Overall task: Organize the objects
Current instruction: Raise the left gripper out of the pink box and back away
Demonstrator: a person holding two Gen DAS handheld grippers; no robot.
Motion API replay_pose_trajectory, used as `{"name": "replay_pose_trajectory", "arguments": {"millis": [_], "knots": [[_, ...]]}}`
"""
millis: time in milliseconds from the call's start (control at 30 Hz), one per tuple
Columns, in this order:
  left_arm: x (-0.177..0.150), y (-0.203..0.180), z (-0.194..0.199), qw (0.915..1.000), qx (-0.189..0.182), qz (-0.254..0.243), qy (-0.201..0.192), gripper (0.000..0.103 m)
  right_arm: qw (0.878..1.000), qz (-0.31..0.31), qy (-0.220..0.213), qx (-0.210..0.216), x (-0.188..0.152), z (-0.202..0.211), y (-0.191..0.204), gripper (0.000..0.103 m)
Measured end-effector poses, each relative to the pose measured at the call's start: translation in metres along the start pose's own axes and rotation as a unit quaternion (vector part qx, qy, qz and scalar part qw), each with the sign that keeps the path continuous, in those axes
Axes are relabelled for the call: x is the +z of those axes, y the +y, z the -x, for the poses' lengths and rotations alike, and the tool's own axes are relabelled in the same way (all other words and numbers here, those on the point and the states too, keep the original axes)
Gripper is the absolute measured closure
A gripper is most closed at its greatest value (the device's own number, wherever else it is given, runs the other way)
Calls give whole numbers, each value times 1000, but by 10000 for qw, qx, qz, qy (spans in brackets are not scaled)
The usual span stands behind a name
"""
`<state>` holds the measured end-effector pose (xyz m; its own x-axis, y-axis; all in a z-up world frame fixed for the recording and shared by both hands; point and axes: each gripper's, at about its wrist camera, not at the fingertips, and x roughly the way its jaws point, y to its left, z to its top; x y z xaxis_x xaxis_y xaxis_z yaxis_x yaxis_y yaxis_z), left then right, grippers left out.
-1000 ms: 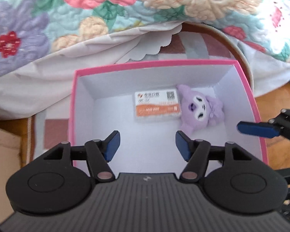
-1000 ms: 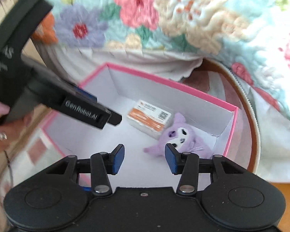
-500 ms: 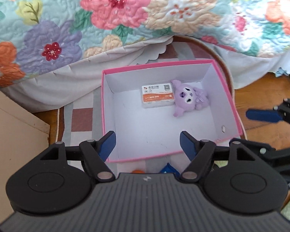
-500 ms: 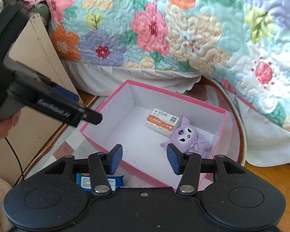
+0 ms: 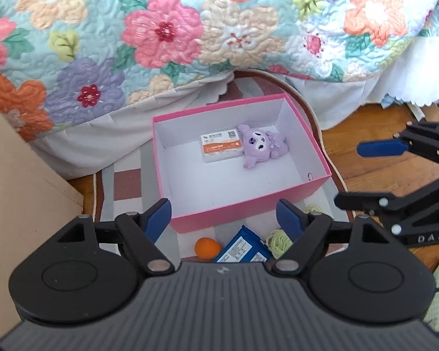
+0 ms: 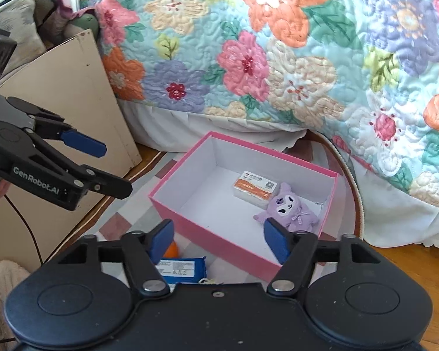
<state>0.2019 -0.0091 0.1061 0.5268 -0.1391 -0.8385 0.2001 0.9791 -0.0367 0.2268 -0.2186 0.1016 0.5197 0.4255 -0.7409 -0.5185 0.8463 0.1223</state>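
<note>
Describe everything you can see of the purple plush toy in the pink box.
The purple plush toy is a small, soft, lilac cartoon character with a hood, pointed ears, a pale face with dark eyes, and a checked bow on its body. It lies on its back, face up, on the white floor of the open pink box, near the far corner. Its head presses against the orange-and-white card pack beside it. Neither gripper touches it.

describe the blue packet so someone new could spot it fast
Find the pink box on the checked rug in front of the floral quilt. Just outside its near wall lies the blue packet, flat, between an orange ball and green yarn. It is the only blue, printed wrapper there.
</note>
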Motion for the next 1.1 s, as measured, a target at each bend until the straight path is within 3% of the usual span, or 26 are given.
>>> {"name": "replay_pose_trajectory", "arguments": {"millis": [167, 267, 333, 400, 567, 900, 1100], "knots": [[-16, 7, 8, 9999, 96, 7, -95, 23, 10000, 79, 15, -14, -4, 9, 11, 27], [-26, 10, 14, 9996, -42, -41, -281, 18, 9998, 165, 67, -46, -7, 12, 17, 23], [-33, 9, 18, 9990, -129, -163, -394, 13, 9993, 358, 93, -68, -11, 10, 22, 10], [-39, 8, 19, 9988, -116, -244, -413, 13, 9985, 453, 134, -261, -15, 6, 26, 9], [-56, 12, 13, 9994, -253, 2, -248, 9, 9985, 487, 245, -93, -25, 4, 32, 9], [-84, 15, 0, 9972, -650, 368, 56, 8, 9946, 1034, 14, -9, -54, 16, 54, 9], [-96, 11, -7, 9961, -750, 382, 246, 8, 9956, 810, -448, 166, -64, 24, 53, 9]]}}
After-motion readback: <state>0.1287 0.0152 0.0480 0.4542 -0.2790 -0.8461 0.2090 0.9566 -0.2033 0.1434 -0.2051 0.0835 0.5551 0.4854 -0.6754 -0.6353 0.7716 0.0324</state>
